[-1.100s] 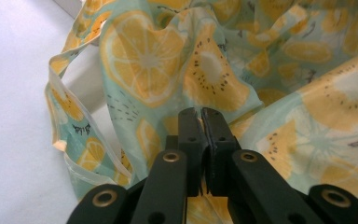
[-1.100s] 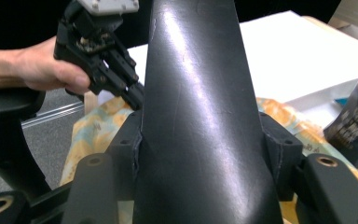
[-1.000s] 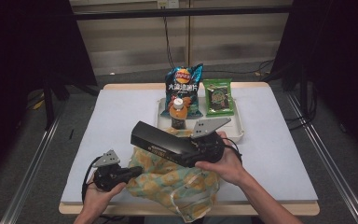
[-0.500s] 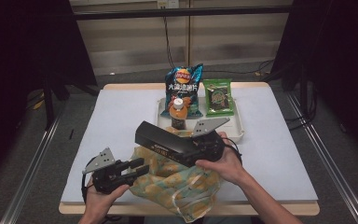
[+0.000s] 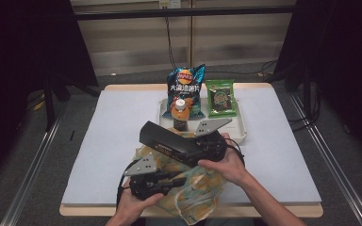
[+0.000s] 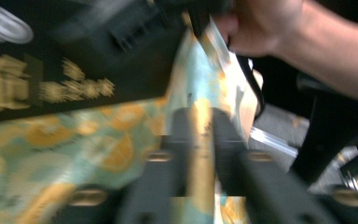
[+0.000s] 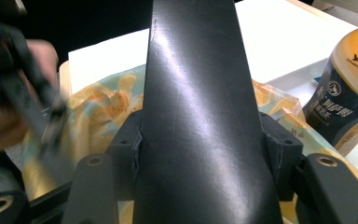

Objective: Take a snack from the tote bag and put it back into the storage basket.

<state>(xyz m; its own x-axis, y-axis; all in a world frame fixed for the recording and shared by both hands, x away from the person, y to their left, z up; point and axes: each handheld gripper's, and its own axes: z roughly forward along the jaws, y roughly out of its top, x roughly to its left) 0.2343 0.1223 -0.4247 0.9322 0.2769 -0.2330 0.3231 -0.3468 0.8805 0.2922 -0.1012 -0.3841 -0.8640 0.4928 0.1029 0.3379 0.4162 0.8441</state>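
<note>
A long black box with gold print (image 5: 167,140) hangs level over the table's front, and my right gripper (image 5: 206,147) is shut on its right end; in the right gripper view the box (image 7: 200,84) fills the space between the jaws of my right gripper (image 7: 200,137). Under it lies a crumpled teal and orange patterned bag (image 5: 195,188). My left gripper (image 5: 170,181) is at the bag's left front edge. Its jaws have just been closing, and in the left gripper view a fold of the bag (image 6: 98,144) is pinched in my left gripper (image 6: 200,123).
Behind the box, a white tray (image 5: 243,133) carries an orange-capped bottle (image 5: 180,115), a blue chip bag (image 5: 186,87) and a green snack packet (image 5: 220,96). The bottle (image 7: 347,98) stands close to the box's far side. The grey table mat (image 5: 108,132) stretches to the left.
My left gripper has moved right from the table's front left onto the bag's edge, opened on the way, and shut on the fabric. The right hand and box have barely moved.
</note>
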